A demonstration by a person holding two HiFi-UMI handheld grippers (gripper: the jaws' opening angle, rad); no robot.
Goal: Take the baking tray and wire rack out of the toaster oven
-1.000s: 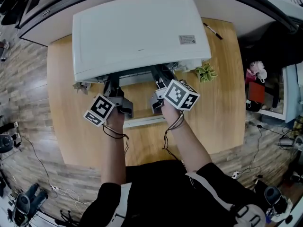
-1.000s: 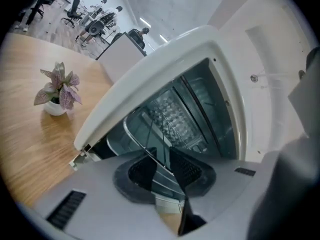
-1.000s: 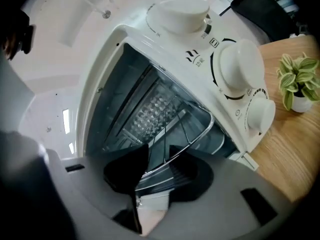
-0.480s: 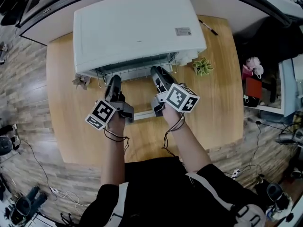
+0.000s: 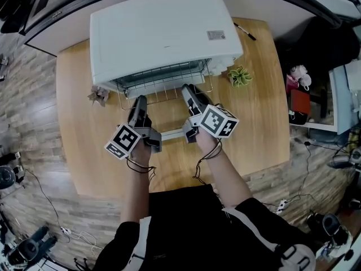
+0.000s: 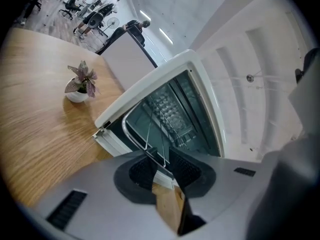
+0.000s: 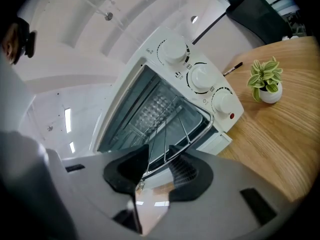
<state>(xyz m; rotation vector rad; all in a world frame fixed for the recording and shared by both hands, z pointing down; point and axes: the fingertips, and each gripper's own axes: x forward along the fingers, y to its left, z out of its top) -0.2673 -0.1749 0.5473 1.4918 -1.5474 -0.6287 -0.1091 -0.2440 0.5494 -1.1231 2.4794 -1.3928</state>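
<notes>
White oven (image 5: 163,33), one — one wire rack (image 5: 164,82), two plants (image 5: 240,77) (image 5: 98,96).

A light wooden bench (image 5: 79,151) with rounded corners stands on a plank floor (image 5: 34,95), and a white toaster oven (image 5: 163,33) sits on its far half. A small green plant (image 5: 240,77) in a white pot stands just beside the oven's right front corner. A small reddish plant (image 5: 98,95) stands by its left front corner, and a black pen (image 5: 243,31) lies near the far right edge.
</notes>
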